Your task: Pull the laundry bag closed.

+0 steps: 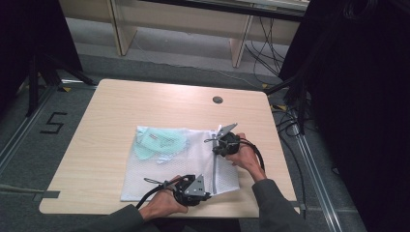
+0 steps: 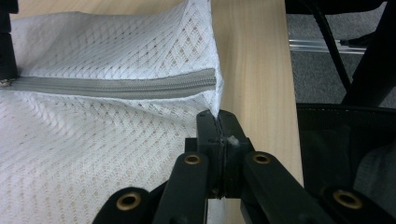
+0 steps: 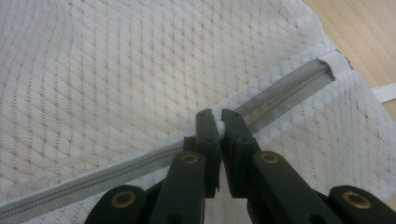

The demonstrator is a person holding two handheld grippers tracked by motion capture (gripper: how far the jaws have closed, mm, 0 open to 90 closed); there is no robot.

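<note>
While it lies flat, the white mesh bag (image 1: 169,162) shows a grey zip (image 1: 214,166).

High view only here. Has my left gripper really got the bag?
Observer: Yes, the left gripper is shut on the bag's corner edge, just past the zipper's end.
Operator: And the right gripper?
Observer: Its jaws pinch a small white tab on the zipper line.
Operator: Zipper closed beyond it?
Observer: No, past the jaws the two grey tapes look parted up to the far end.
</note>
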